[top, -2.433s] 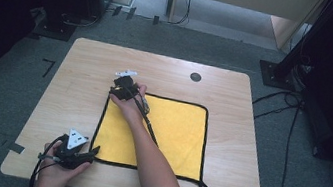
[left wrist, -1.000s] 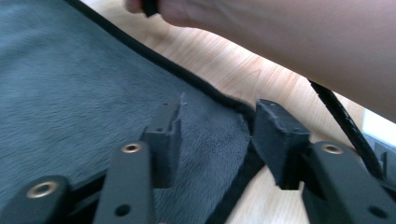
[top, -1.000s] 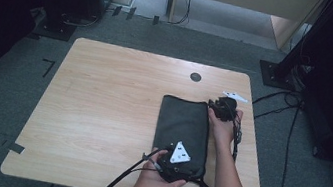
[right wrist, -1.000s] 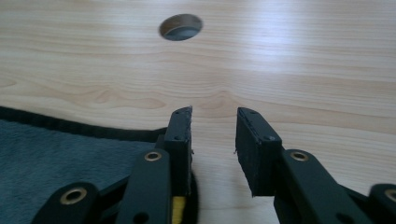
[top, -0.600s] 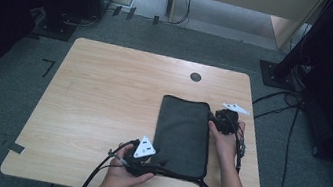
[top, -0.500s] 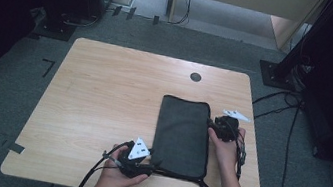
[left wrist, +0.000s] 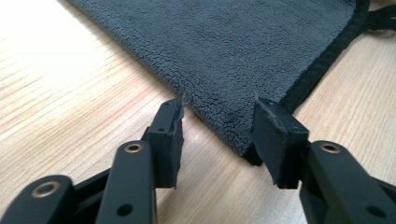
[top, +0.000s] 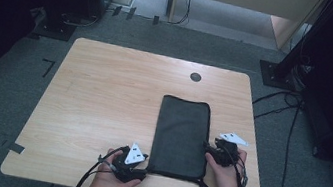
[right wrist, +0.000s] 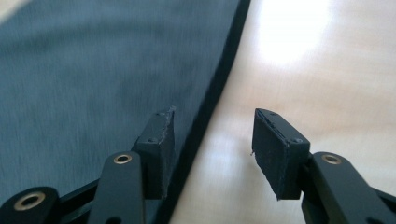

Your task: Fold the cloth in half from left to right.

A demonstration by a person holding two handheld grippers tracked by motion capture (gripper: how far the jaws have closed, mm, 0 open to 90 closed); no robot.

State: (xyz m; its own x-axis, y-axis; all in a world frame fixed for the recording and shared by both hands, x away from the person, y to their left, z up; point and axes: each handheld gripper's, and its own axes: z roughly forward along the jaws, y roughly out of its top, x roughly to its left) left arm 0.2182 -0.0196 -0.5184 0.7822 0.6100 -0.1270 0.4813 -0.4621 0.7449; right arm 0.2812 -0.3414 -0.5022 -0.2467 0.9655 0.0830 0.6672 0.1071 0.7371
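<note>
Grey fleece now faces up where yellow showed moments ago: the cloth, spread wide and yellow earlier in the sequence, lies folded in half as a dark, narrow rectangle on the wooden table, its long sides running away from the person. The fold looks complete, and both tools have let go of it since.

The left gripper sits just off the cloth's near left corner, having slid out from over the fabric to the bare wood beside it. In the left gripper view its jaws stand wide apart and empty, the folded corner lying between and just ahead of them, the black binding running off past the right jaw.

The right gripper rests beside the cloth's right edge, drawn back toward the person from the far corner it was at a second ago. In the right gripper view its jaws are likewise spread with nothing held: the left jaw hangs over the grey fabric, the right over pale wood, and the bound edge runs away between them.

With the cloth flat, squared and free of both tools, this fold reads as finished; a second fold or a smoothing pass would be the likely next call.
</note>
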